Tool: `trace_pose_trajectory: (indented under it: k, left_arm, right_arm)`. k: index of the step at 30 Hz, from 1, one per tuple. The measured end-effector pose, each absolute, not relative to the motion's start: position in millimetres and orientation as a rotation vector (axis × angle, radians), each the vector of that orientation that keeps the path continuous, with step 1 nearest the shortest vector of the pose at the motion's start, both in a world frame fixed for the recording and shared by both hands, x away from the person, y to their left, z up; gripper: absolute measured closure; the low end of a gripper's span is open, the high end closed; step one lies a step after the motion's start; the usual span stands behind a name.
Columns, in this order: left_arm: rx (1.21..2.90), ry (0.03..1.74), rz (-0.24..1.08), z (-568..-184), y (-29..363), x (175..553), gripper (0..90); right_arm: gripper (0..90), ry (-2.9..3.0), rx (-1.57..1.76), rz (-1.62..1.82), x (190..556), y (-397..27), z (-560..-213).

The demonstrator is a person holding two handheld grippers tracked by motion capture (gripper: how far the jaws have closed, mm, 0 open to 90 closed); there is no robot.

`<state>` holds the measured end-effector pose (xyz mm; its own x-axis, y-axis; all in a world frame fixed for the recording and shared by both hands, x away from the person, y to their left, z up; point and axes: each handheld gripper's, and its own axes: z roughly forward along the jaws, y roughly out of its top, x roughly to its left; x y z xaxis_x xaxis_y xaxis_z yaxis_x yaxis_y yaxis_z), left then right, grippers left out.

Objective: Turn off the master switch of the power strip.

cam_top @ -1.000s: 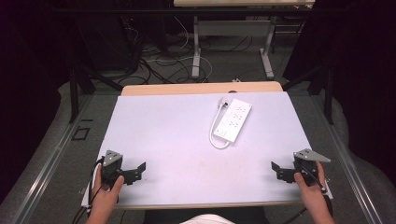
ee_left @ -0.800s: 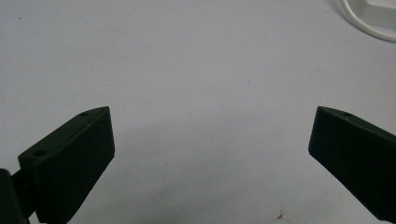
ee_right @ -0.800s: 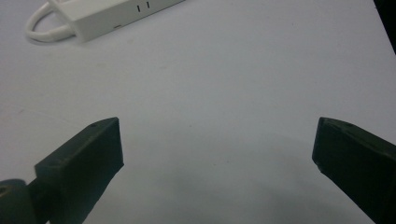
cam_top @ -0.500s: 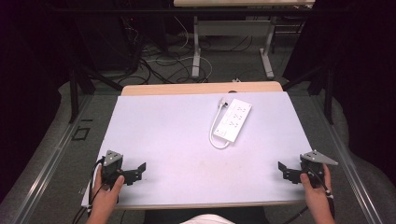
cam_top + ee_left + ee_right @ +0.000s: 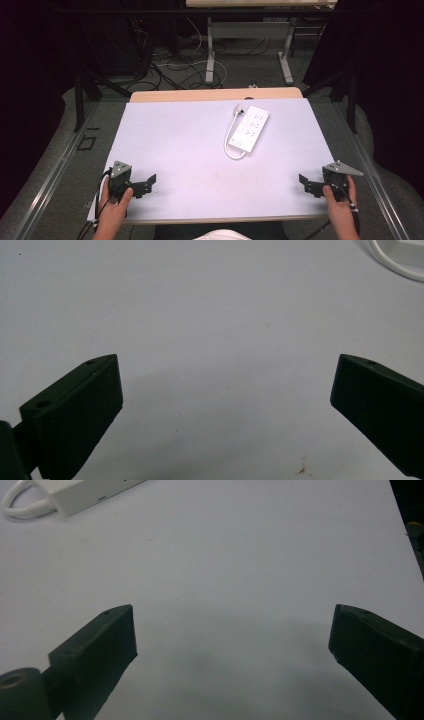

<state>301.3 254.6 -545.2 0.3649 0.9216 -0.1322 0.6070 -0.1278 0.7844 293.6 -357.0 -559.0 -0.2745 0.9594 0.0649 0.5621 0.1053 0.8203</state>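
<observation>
A white power strip (image 5: 249, 128) lies flat on the pale table (image 5: 190, 140), toward the far edge and a little right of the middle, set at a slant with its short white cord (image 5: 230, 140) looping out along its left side and curling back to its near end. Both grippers sit well apart from the power strip, down by the near edge of the table. The left gripper (image 5: 145, 185) is held near the near left corner, far to the left of the power strip and nearer the person; its jaws stand wide apart with nothing between them, only bare table surface under the gap. In the left gripper view the two black jaws rise from the bottom corners, and a bit of the cord (image 5: 395, 262) and the strip's end shows at the top right, far off. The right gripper (image 5: 306, 183) is held by the near right corner, nearer the person than the power strip and off to its right; its jaws too are spread wide and grip nothing. In the right gripper view the near end of the power strip (image 5: 85, 492) and the cord's loop (image 5: 20, 505) sit at the top left, well away from the open jaws. A hand (image 5: 112, 210) wraps each gripper from below
</observation>
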Motion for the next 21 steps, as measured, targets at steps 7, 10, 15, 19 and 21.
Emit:
trace_pose_trajectory:
  k: [7, 10, 15, 19, 21]
  left_arm:
    - [1.833, 1.338, 0.502, -545.1, 254.7, 301.3, 0.3]
    - [1.834, 1.338, 0.502, -545.2, 254.7, 301.4, 0.3]
    - [1.840, 1.338, 0.504, -545.0, 255.5, 301.3, 0.3]
    - [1.833, 1.339, 0.503, -545.3, 255.2, 301.9, 0.3]
    - [1.835, 1.338, 0.503, -545.2, 255.4, 301.6, 0.3]
  right_arm:
    - [5.4, 1.912, 1.489, 1.049, 293.3, -355.3, -558.4]
    - [5.5, 1.922, 1.480, 1.041, 293.4, -354.6, -558.2]
    - [5.6, 1.932, 1.473, 1.041, 293.2, -352.4, -556.7]
    - [5.6, 1.943, 1.455, 1.031, 293.8, -352.6, -556.3]
    - [5.6, 1.935, 1.452, 1.026, 293.5, -352.4, -555.7]
